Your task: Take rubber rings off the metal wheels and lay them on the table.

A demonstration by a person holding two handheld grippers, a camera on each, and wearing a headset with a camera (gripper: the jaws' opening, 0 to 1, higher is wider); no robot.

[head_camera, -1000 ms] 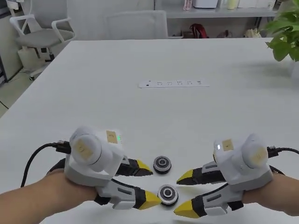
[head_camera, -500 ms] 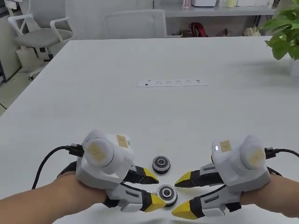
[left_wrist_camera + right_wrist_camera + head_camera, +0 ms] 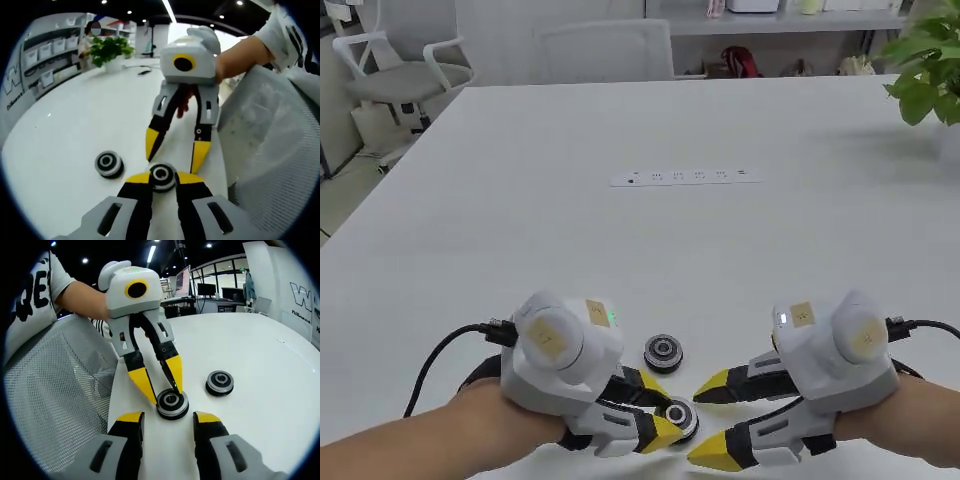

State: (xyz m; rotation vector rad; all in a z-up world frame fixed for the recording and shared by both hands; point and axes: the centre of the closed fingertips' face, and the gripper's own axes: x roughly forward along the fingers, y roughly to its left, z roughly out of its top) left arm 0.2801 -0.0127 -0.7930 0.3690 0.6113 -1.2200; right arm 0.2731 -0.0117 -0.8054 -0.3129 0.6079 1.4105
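Left gripper (image 3: 665, 410) grasping near wheel (image 3: 680, 416) | right gripper (image 3: 703, 423) released | table (image 3: 620, 250) edge close

White desk (image 3: 620, 250). A white power strip (image 3: 685, 178) lies flat mid-desk. Near the front edge sit 2 small metal wheels w/ black rims: far wheel (image 3: 663, 352) & near wheel (image 3: 678, 417), close together, not touching.

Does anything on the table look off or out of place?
Nothing stands out. The farther wheel lies flat on the table, ring on; left tool clamps the nearer wheel, right tool open beside it.
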